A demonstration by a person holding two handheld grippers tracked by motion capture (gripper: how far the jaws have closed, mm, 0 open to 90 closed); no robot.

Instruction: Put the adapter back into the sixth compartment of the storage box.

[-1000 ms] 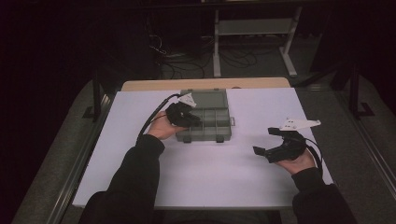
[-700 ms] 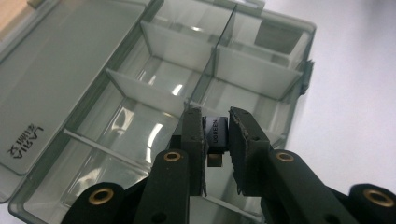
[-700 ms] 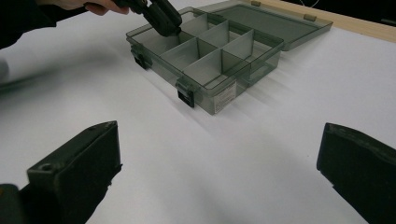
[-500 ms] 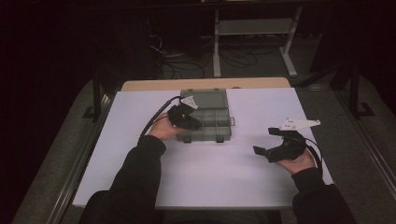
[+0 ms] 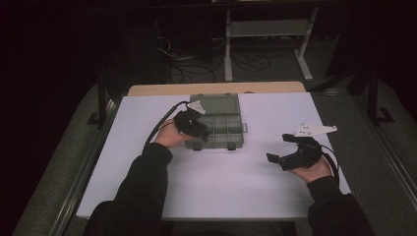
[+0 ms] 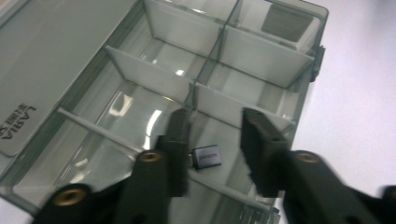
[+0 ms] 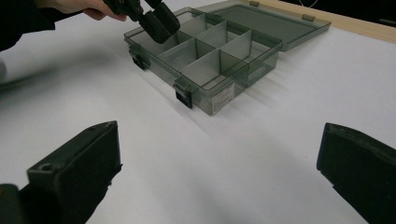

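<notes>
A smoky clear compartment box [image 5: 223, 129] lies open on the white table, lid [image 5: 216, 103] folded flat behind it. My left gripper [image 6: 212, 135] hangs open just over the box's near-left compartment. A small dark metal adapter [image 6: 208, 157] lies on that compartment's floor between the jaws, free of them. In the high view the left gripper [image 5: 199, 132] sits over the box's left side. My right gripper [image 5: 275, 160] rests open over bare table at the right, holding nothing. From the right gripper view the box [image 7: 205, 58] stands ahead with the left gripper [image 7: 156, 21] above its far corner.
White sheet [image 5: 246, 182] covers the table, a wooden edge [image 5: 216, 88] showing at the back. The box's other compartments [image 6: 187, 56] hold nothing I can see. Two black latches [image 7: 184, 98] sit on the box's front wall. Dark floor, cables and a metal stand [image 5: 265, 29] lie beyond.
The left gripper shifted slightly over the box's left side. The right gripper and hand stayed where they were.
</notes>
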